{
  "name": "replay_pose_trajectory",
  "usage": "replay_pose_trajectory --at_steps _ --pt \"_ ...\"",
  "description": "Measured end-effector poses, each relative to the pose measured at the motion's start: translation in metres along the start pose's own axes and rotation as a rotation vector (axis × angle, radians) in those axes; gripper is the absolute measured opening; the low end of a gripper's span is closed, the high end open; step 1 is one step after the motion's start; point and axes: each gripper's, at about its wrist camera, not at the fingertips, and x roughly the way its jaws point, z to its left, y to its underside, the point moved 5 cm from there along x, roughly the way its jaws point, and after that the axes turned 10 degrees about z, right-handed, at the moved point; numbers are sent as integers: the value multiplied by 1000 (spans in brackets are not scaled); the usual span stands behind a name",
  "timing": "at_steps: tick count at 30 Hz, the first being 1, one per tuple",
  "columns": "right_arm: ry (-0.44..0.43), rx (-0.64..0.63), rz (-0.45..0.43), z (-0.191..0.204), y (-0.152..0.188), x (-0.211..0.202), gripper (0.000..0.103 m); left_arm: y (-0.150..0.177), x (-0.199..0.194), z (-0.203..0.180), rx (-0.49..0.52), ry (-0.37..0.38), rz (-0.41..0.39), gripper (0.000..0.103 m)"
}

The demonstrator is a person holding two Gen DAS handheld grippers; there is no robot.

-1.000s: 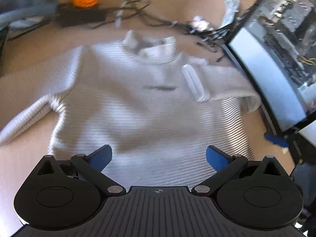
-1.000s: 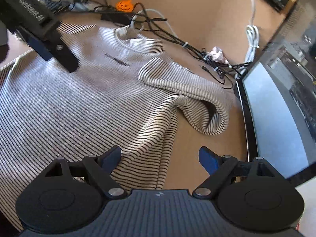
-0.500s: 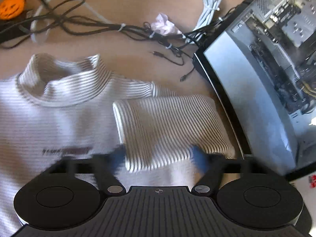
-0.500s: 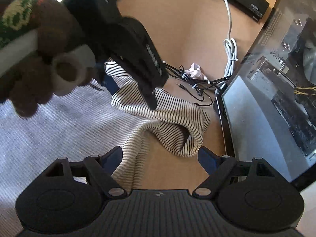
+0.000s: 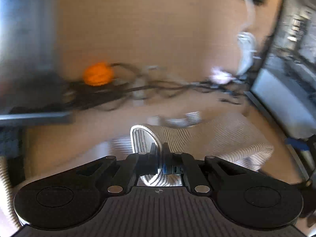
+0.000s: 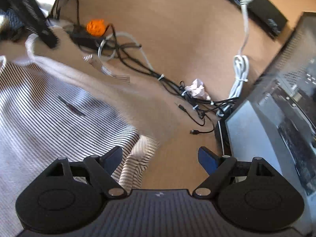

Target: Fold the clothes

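Left gripper (image 5: 159, 154) fingers clamped on striped sweater's cuff (image 5: 145, 138), lifted off the worktop (image 6: 177, 39). Right gripper (image 6: 160, 158) fingers wide, empty, over sweater (image 6: 49, 108) edge at 7 o'clock. Cables (image 6: 134, 59) and orange pumpkin (image 6: 96, 27) beyond at 11 o'clock.

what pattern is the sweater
Thin dark horizontal stripes on white, clearest on the sweater in the right wrist view.

Desk clutter on a brown tabletop (image 6: 177, 29).
An orange pumpkin figure (image 6: 96, 27) sits by tangled black cables (image 6: 138, 67); a white cord (image 6: 241, 67), crumpled paper (image 6: 196, 88) and a computer case (image 6: 280, 106) lie to the right.
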Motion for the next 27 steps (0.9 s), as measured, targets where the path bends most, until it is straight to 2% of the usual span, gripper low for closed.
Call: replay_pose_trajectory --at_steps 2,3,6,11,14,16,18,19,22,25,26,27 --pt "28 -34 8 4 -5 10 84 4 7 12 -33 11 34 6" --pt "76 -60 12 4 -7 16 84 7 10 15 -29 4 38 6" --pt "120 -65 54 1 -4 30 84 15 20 22 -56 14 50 6" --pt "144 -52 68 -4 -1 32 90 23 31 28 -72 13 68 7" --pt "125 -45 63 -7 -1 28 91 27 25 28 -70 13 61 11" --pt "72 -27 46 -10 -3 17 91 28 17 29 -79 21 48 18" --pt "10 0 21 -12 -5 3 91 31 7 30 -88 30 28 49" --pt "-25 16 5 -13 -7 -4 92 32 -1 33 -92 27 12 51" --pt "-100 73 -14 -12 -16 -12 92 38 -20 47 -106 -41 -19 52" --pt "-158 112 -28 -3 -25 -15 92 45 -46 74 -171 -180 -101 55" --pt "-168 112 -35 0 -27 -17 92 48 -55 85 -207 -233 -143 63" --pt "-177 107 -43 5 -29 -20 92 51 -65 95 -243 -285 -185 75"
